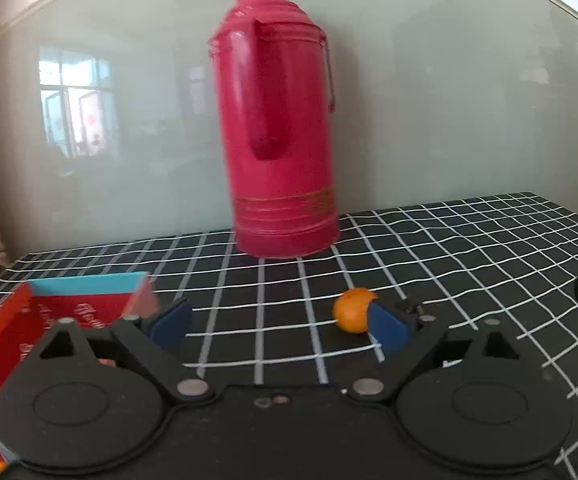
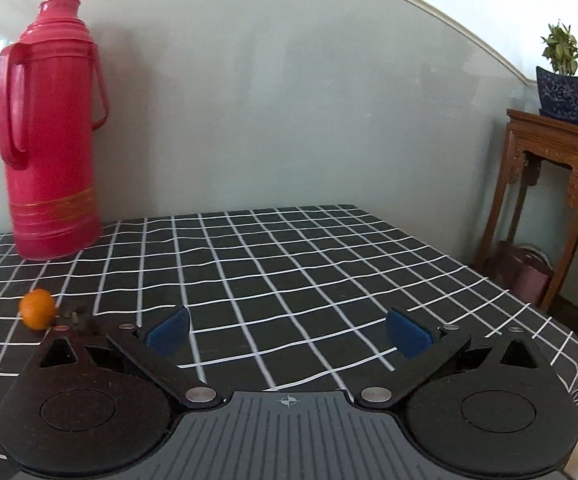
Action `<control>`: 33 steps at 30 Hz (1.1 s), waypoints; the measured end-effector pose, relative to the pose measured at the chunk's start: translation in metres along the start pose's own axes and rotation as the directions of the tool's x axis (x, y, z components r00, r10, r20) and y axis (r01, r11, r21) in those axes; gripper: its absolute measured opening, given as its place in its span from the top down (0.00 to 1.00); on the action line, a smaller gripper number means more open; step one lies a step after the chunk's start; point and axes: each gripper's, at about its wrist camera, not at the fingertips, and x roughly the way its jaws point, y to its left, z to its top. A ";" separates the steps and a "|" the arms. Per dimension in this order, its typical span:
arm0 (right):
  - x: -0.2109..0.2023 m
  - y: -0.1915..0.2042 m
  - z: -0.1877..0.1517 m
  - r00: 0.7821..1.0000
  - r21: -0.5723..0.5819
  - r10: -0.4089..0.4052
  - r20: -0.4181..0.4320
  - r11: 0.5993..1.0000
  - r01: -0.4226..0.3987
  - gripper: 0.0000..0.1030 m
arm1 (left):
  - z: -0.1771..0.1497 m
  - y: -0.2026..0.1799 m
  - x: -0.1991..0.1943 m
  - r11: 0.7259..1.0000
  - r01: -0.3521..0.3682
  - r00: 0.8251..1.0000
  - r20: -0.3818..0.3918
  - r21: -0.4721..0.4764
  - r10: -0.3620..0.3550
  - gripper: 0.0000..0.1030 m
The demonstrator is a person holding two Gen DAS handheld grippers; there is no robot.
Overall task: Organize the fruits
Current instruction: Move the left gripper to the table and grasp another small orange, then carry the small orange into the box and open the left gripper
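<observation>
Black tablecloth (image 2: 289,264) with white grid is spread over the table. Red thermos (image 1: 281,120) is stood upright at the back, against the pale wall. Red box (image 1: 5,332) with a blue end wall is seen at the left edge; small orange fruits are glimpsed inside. Left gripper (image 1: 279,322) is held wide open, nothing between its fingers. Right gripper (image 2: 287,332) likewise spread, empty. Tangerine (image 1: 352,310) is set on the cloth, just beyond the left gripper's right pad (image 1: 389,326).
</observation>
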 end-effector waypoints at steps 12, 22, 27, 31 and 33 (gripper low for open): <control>0.008 -0.005 0.000 0.999 0.024 0.047 -0.027 0.999 -0.046 0.00 | 0.004 -0.017 0.045 0.998 0.047 0.998 -0.040 -0.047 -0.049 0.23; 0.011 -0.005 -0.001 0.997 0.016 0.066 -0.027 0.998 -0.065 0.00 | 0.004 -0.023 0.077 0.979 0.125 0.978 -0.143 -0.163 -0.149 0.59; 0.011 -0.009 0.000 0.998 0.033 0.061 -0.024 0.998 -0.060 0.00 | 0.003 -0.024 0.080 0.972 0.147 0.974 -0.145 -0.184 -0.175 0.73; 0.009 -0.009 0.002 0.999 0.036 0.049 -0.013 0.998 -0.048 0.00 | 0.003 -0.020 0.074 0.971 0.129 0.981 -0.120 -0.202 -0.155 0.74; 0.008 -0.010 0.003 0.999 0.040 0.049 -0.006 0.998 -0.049 0.00 | 0.003 -0.017 0.068 0.974 0.117 0.985 -0.102 -0.194 -0.139 0.74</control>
